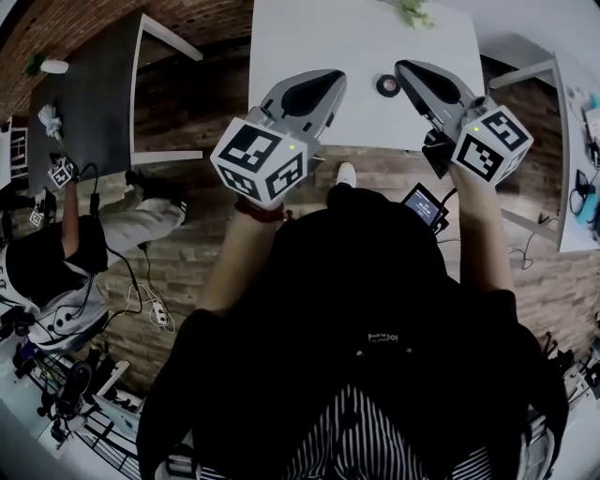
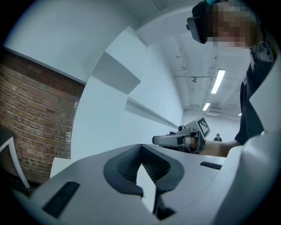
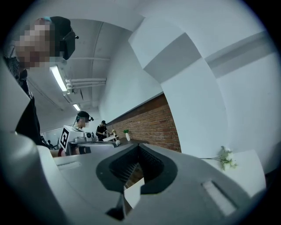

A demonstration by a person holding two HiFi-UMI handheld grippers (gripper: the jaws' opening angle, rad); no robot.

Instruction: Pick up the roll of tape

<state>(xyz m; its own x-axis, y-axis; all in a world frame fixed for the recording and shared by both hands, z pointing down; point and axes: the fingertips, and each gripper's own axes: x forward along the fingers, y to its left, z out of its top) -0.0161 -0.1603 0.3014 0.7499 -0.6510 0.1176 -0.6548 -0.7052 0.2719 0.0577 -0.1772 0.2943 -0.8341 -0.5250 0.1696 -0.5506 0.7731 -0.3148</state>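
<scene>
The roll of tape (image 1: 387, 85) is a small dark ring lying flat near the front edge of the white table (image 1: 309, 37). In the head view it sits between my two grippers, close beside the nose of my right gripper (image 1: 405, 68). My left gripper (image 1: 330, 79) reaches over the table's front edge, a little to the tape's left. Both are held about level, jaws together, with nothing in them. The left gripper view shows its own jaws (image 2: 141, 151) closed and the right gripper (image 2: 180, 139) beyond. The right gripper view shows its jaws (image 3: 138, 153) closed. Neither gripper view shows the tape.
A small plant sprig (image 1: 412, 11) lies at the table's far side, also visible as the sprig (image 3: 226, 158) on the right. A dark table (image 1: 89, 94) and a seated person (image 1: 56, 253) are at the left. Another white table (image 1: 577, 141) stands at the right. Brick-pattern floor surrounds them.
</scene>
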